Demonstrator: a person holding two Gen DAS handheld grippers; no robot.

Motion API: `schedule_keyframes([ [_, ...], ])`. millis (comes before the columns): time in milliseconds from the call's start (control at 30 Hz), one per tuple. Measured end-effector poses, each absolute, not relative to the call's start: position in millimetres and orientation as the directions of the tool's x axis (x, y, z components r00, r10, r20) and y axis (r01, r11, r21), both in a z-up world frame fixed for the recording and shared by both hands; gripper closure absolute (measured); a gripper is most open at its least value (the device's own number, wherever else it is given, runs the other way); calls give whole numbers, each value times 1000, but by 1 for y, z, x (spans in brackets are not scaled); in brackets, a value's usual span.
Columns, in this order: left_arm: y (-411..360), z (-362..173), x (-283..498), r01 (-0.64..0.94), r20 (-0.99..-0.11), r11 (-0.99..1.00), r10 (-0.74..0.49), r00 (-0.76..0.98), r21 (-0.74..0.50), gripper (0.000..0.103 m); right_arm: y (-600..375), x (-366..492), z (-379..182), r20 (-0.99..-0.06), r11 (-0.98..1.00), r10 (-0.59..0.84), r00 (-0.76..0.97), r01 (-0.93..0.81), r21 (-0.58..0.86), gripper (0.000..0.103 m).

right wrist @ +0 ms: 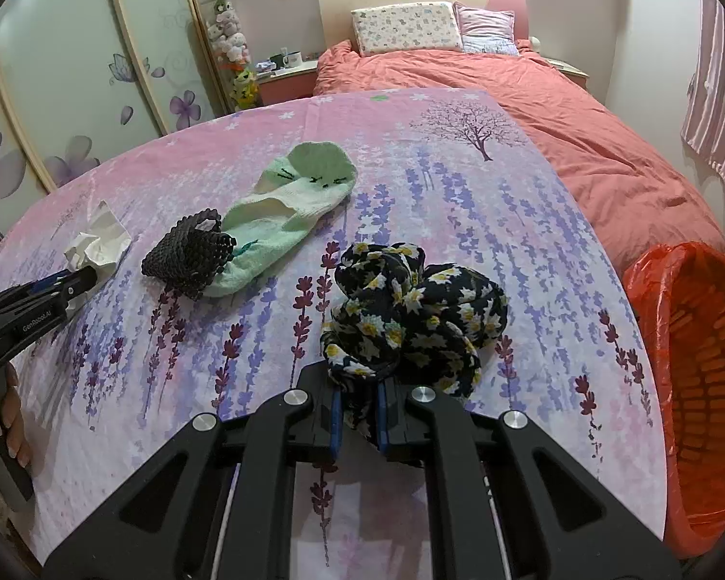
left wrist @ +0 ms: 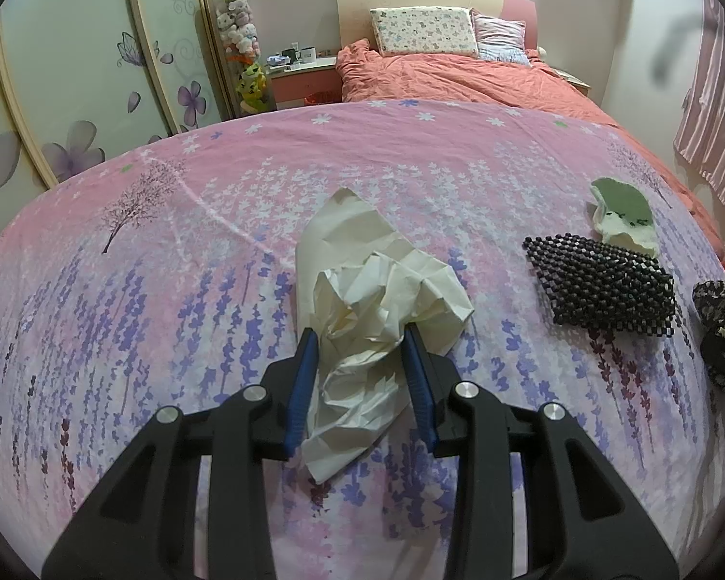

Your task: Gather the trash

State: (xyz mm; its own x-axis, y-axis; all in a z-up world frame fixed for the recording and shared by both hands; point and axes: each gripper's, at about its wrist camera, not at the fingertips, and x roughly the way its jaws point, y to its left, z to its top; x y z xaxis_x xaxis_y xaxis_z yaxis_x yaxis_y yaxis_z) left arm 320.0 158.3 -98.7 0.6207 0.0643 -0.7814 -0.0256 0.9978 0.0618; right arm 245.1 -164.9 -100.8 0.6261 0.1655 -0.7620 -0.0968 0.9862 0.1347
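Left gripper (left wrist: 360, 333) has its jaws clamped on the crumpled tissue (left wrist: 382, 290), pads pressing both sides of the wad while it lies on the flowered sheet (left wrist: 169, 241). Right gripper (right wrist: 357, 398) has its jaws nearly closed, pinching the black daisy-print cloth (right wrist: 411, 319) (a bunched-up heap). Taking the black beaded pouch (right wrist: 188, 253) as the marker: the tissue sits to its left, the green sock (right wrist: 290, 203) touches it and runs behind it, the cloth lies to its right, and the red-lined basket (right wrist: 691, 386) stands far right, off the sheet.
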Motion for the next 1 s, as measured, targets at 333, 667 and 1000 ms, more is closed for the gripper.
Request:
schedule_keyframes([
  [333, 160, -98, 317, -20, -778, 998, 61, 625, 63, 61, -163, 244, -100, -764, 989, 147, 629, -94, 113, 93],
  [667, 165, -90, 310, 20, -763, 999, 7, 646, 26, 71, -172, 230, -95, -750, 990, 138, 647, -68, 124, 95],
  [1000, 118, -40, 283, 101, -687, 995, -91, 721, -25, 72, -218, 196, -45, -641, 982, 153, 752, -45, 181, 96],
])
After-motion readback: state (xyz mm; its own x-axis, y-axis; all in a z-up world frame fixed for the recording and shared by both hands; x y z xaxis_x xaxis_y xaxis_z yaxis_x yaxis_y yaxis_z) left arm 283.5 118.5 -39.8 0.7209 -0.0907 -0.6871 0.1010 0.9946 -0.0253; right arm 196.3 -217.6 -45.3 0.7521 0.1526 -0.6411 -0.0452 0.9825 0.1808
